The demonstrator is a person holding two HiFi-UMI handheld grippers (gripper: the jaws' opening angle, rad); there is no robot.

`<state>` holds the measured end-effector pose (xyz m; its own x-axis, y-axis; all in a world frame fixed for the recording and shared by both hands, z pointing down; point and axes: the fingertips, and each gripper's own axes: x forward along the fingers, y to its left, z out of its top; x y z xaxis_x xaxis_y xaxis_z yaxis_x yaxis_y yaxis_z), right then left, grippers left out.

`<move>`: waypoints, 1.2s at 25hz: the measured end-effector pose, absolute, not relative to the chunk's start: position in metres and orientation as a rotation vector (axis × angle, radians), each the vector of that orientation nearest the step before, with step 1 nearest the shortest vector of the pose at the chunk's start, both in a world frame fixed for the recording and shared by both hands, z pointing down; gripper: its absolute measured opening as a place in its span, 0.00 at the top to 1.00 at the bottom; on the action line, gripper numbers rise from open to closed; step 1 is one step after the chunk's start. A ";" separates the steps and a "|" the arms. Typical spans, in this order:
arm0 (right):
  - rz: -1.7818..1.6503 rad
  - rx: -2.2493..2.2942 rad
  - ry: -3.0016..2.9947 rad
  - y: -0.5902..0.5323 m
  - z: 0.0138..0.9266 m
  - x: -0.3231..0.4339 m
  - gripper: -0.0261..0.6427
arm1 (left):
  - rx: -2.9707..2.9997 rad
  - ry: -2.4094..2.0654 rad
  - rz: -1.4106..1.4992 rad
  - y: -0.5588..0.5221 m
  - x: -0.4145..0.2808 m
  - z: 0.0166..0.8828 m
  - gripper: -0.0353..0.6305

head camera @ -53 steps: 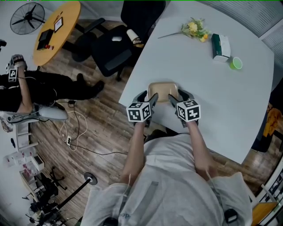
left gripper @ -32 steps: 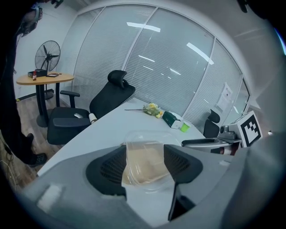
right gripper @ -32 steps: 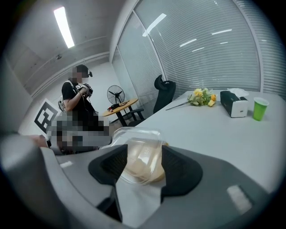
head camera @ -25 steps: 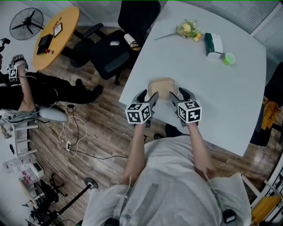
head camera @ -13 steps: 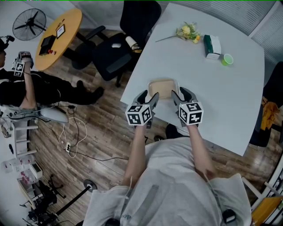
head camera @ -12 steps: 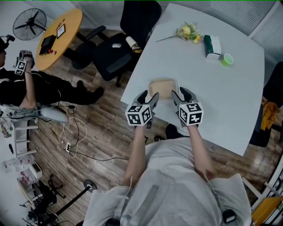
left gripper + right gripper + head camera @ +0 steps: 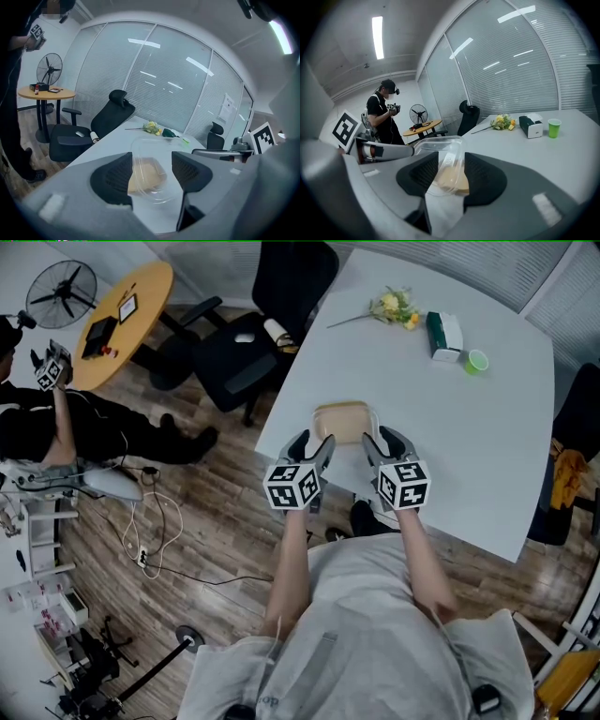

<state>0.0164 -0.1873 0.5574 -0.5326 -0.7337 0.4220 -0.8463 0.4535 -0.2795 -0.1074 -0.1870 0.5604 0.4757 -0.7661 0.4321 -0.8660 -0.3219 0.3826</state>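
Observation:
A clear plastic container (image 7: 345, 420) with something tan inside lies near the front edge of the white table (image 7: 487, 437). My left gripper (image 7: 314, 450) sits at its near left corner, jaws apart, and the container (image 7: 147, 168) shows flat on the table just beyond them. At the near right corner my right gripper (image 7: 384, 446) is open less widely. The container's rim and side (image 7: 447, 161) reach into the gap between its jaws. Whether they touch it I cannot tell.
Yellow flowers (image 7: 394, 306), a dark tissue box (image 7: 442, 336) and a green cup (image 7: 476, 360) stand at the table's far end. Black office chairs (image 7: 248, 329) are left of the table. A person (image 7: 384, 117) stands by a round wooden table (image 7: 112, 310) and a fan (image 7: 58, 282).
The gap between the right jaws has narrowed a little around the container's rim. In the left gripper view the container now sits slightly farther ahead. The person by the round table raised both hands.

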 end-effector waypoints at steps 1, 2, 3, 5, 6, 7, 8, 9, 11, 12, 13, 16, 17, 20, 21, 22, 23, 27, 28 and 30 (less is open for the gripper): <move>0.677 1.370 -2.466 -0.186 0.556 0.017 0.71 | 2.165 -1.344 0.222 -0.185 -0.107 0.558 0.55; 0.675 1.374 -2.468 -0.184 0.555 0.018 0.71 | 2.174 -1.340 0.210 -0.184 -0.107 0.555 0.55; 0.675 1.381 -2.469 -0.183 0.554 0.020 0.71 | 2.181 -1.334 0.194 -0.182 -0.107 0.553 0.58; 0.680 1.399 -2.469 -0.182 0.552 0.024 0.72 | 2.187 -1.329 0.163 -0.179 -0.107 0.549 0.64; 0.682 1.406 -2.469 -0.181 0.552 0.025 0.73 | 2.188 -1.329 0.155 -0.178 -0.108 0.548 0.65; 0.682 1.410 -2.470 -0.180 0.552 0.026 0.73 | 2.188 -1.331 0.152 -0.177 -0.108 0.548 0.66; 0.681 1.411 -2.471 -0.179 0.552 0.026 0.73 | 2.187 -1.335 0.153 -0.177 -0.108 0.548 0.67; 0.679 1.410 -2.472 -0.177 0.552 0.026 0.74 | 2.186 -1.339 0.155 -0.176 -0.109 0.548 0.67; 0.677 1.407 -2.475 -0.175 0.551 0.025 0.75 | 2.183 -1.351 0.157 -0.174 -0.111 0.547 0.67; 0.677 1.407 -2.477 -0.174 0.551 0.025 0.75 | 2.181 -1.359 0.157 -0.173 -0.112 0.546 0.68; 0.676 1.408 -2.478 -0.174 0.550 0.025 0.76 | 2.180 -1.368 0.158 -0.173 -0.114 0.544 0.69; 0.673 1.414 -2.480 -0.174 0.548 0.025 0.78 | 2.176 -1.395 0.164 -0.172 -0.117 0.542 0.72; 0.671 1.417 -2.483 -0.174 0.547 0.025 0.79 | 2.173 -1.407 0.167 -0.172 -0.118 0.542 0.73; 0.652 1.447 -2.482 -0.176 0.543 0.028 0.82 | 2.165 -1.432 0.168 -0.172 -0.121 0.542 0.77; 0.643 1.457 -2.478 -0.176 0.542 0.029 0.82 | 2.163 -1.435 0.165 -0.171 -0.121 0.542 0.78; 0.637 1.464 -2.474 -0.177 0.541 0.029 0.83 | 2.162 -1.439 0.160 -0.171 -0.121 0.542 0.78; 0.633 1.467 -2.470 -0.177 0.541 0.029 0.83 | 2.161 -1.443 0.156 -0.171 -0.122 0.541 0.79; 0.626 1.455 -2.469 -0.177 0.539 0.027 0.83 | 2.156 -1.458 0.152 -0.172 -0.125 0.539 0.81; 0.626 1.449 -2.470 -0.178 0.539 0.027 0.83 | 2.155 -1.461 0.154 -0.172 -0.126 0.539 0.81; 0.622 1.442 -2.470 -0.180 0.540 0.026 0.83 | 2.149 -1.466 0.158 -0.174 -0.127 0.541 0.81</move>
<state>0.0256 -0.1799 0.5398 -0.4972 -0.7764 0.3873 -0.8672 0.4308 -0.2497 -0.1268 -0.1739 0.5412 0.4044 -0.8319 0.3800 -0.8938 -0.2714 0.3571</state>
